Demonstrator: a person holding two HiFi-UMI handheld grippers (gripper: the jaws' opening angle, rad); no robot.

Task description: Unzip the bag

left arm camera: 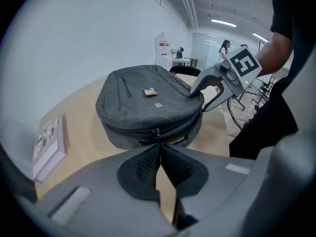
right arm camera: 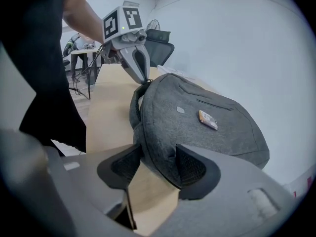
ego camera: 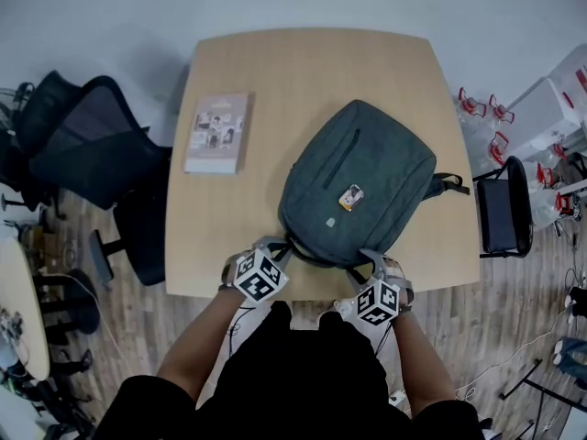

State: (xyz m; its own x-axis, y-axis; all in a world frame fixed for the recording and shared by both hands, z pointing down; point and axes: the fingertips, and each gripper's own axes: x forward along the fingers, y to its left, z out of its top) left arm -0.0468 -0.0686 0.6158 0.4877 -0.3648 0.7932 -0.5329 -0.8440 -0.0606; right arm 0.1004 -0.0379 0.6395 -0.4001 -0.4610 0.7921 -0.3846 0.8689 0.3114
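A grey backpack [ego camera: 358,177] lies flat on the wooden table [ego camera: 275,62], its top end toward me, with a small orange tag [ego camera: 350,197] on its front. My left gripper [ego camera: 278,246] is at the bag's near left corner. In the left gripper view its pads [left arm camera: 143,164] meet, shut on the zipper pull [left arm camera: 157,132] that hangs from the bag's zip. My right gripper [ego camera: 371,259] is at the near right corner. In the right gripper view its jaws [right arm camera: 158,164] clamp the bag's thick edge [right arm camera: 158,147], which fills the gap between the pads.
A book [ego camera: 217,132] lies on the table left of the bag. A black office chair [ego camera: 83,145] stands off the table's left side and another chair [ego camera: 503,207] to its right. A round table [ego camera: 18,310] is at the far left. My body is against the near table edge.
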